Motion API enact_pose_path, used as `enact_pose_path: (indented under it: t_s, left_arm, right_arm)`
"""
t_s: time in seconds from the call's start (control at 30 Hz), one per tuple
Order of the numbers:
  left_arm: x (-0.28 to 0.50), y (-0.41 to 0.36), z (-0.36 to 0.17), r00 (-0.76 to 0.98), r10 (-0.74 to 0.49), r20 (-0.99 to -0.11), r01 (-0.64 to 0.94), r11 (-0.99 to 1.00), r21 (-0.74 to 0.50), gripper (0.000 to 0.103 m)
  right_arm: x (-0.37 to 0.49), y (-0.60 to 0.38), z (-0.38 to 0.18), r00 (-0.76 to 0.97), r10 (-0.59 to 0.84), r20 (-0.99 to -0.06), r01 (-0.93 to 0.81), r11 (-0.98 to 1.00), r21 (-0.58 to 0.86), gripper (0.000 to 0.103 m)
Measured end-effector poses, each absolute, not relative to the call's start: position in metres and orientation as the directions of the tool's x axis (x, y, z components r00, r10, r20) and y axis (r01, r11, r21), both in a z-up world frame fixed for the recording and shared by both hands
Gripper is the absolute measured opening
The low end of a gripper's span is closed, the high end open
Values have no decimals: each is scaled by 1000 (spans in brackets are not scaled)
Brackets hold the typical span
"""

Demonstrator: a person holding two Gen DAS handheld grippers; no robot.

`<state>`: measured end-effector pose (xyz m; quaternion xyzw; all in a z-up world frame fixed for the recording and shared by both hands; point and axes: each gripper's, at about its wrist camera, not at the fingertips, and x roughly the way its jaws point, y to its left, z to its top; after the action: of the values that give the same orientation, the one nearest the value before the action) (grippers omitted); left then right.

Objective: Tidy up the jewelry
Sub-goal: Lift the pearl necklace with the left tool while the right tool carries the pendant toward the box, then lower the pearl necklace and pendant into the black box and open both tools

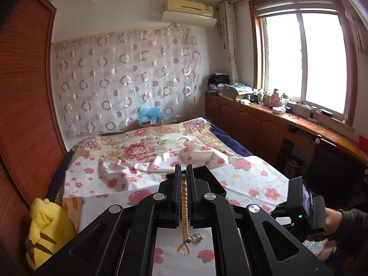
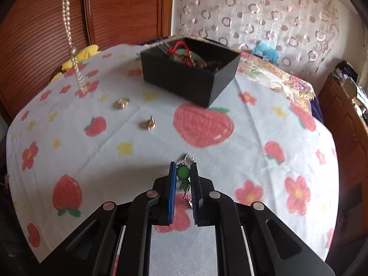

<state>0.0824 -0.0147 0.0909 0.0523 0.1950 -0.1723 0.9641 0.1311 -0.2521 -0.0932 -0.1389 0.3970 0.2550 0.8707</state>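
Green enamel marked the drop earring [image 2: 183, 172] that sat between the blue pads of the right claw [image 2: 183, 177]; its oval stone lay at the fingertips, a smaller green bead and a thin chain trailed back toward the claw's body, and its hook pointed forward past the tips. The jaws stood close on either side of it, apparently closed on the earring just above the fruit-printed sheet [image 2: 253, 138] that covered the bed.

The left claw [image 1: 183, 174] was raised and clamped on a string of cream beads [image 1: 184, 197], which ran lengthwise between the pads, its looped end and small ring hanging at the rear. From the right wrist camera a pearl strand [image 2: 66, 18] hung down at upper left, probably this same necklace, though that could not be confirmed.

Farther out on the sheet, well apart from both claws, lay two small gold-coloured pieces: one [image 2: 148, 124] nearer, one [image 2: 122, 103] beyond it to the left. Whether they were rings or earrings could not be told.

Beyond them stood the open black box [image 2: 191, 78], already holding a red cord and other jumbled items.

As a judgement, the task stood roughly midway: some jewelry was boxed, two pieces were in hand, and two remained loose. The box lay ahead of the right claw, slightly right of centre, with open sheet between.
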Motion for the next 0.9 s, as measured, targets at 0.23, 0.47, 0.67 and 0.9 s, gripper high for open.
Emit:
enact_pose_path:
  t_s: [0.23,0.47,0.67,0.9]
  left_arm:
    - [90,-16,107,874,-309,-374,346,938,33,4]
    - [106,-25,119,878,-312,-364,350,936,43,4]
    - [122,-30,124,873,-322,-366,358,933,33,4]
    - [151,-39,136,871,-332,-362,367,930,30,4]
  right_arm:
    - [138,-262,-45,618,370,-693,-534,845,-25,13]
    - [156,-259,-3,662,389,-641,-537,843,-43,13]
    - [177,-253,11,665,411,-623,-545,838,-29,13]
    - [199,-243,16,654,448,-610,-572,820,-11,13]
